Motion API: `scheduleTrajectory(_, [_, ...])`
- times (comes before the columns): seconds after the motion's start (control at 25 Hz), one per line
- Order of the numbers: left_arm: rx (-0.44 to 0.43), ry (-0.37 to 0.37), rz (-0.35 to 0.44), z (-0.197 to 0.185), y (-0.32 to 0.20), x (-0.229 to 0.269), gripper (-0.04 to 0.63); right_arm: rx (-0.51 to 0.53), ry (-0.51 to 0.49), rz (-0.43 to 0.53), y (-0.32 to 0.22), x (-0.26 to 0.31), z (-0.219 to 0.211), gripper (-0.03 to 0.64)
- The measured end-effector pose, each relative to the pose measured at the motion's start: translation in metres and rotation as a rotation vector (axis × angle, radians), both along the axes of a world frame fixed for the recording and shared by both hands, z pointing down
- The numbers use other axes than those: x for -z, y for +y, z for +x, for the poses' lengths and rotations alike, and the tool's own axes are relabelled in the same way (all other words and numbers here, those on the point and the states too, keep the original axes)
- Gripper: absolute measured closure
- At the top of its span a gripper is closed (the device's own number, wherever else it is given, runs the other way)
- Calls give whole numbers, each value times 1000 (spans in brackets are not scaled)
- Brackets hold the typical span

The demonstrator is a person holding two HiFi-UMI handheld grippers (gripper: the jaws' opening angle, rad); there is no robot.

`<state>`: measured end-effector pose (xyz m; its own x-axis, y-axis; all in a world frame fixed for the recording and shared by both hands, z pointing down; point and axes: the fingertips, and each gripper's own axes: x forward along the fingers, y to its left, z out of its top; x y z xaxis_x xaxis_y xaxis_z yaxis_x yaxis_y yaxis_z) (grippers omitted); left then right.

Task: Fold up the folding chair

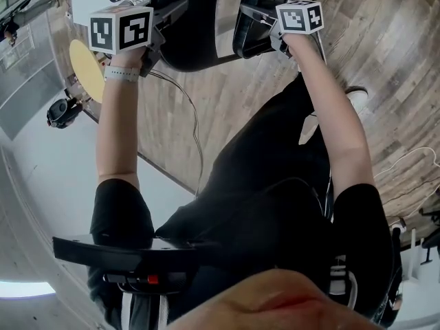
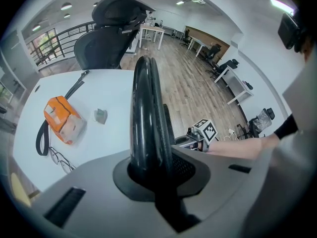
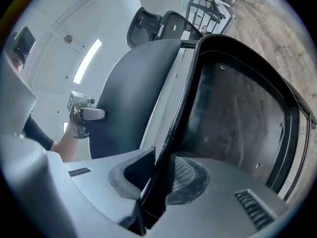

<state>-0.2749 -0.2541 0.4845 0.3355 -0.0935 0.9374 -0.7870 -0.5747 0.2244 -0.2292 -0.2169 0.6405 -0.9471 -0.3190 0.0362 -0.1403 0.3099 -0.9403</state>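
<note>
Gleaming black folding chair (image 2: 144, 113), partly folded

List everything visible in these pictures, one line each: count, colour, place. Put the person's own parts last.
folding chair: one, black, gripped at its edges by both grippers.
table: one, white, beside the folding chair.
pouch: one, orange with a black strap, on the table.
glasses: one pair, dark-framed, on the table near the pouch.
small block: one, grey, on the table beside the pouch.
office chair: at least one, black, behind the table.
floor: one, brown wood, under everything.
left gripper: one, grey, shut on the folding chair's rim.
right gripper: one, grey, shut on the folding chair's edge.
</note>
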Motion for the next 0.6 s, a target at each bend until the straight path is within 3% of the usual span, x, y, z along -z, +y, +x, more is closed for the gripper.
scheduleTrajectory(0.44, [-2, 5, -4, -6, -1, -7, 545, -25, -1, -24, -1, -6, -7, 558])
scheduleTrajectory(0.6, [-38, 2, 27, -4, -3, -7, 519, -28, 16, 48, -1, -2, -6, 558])
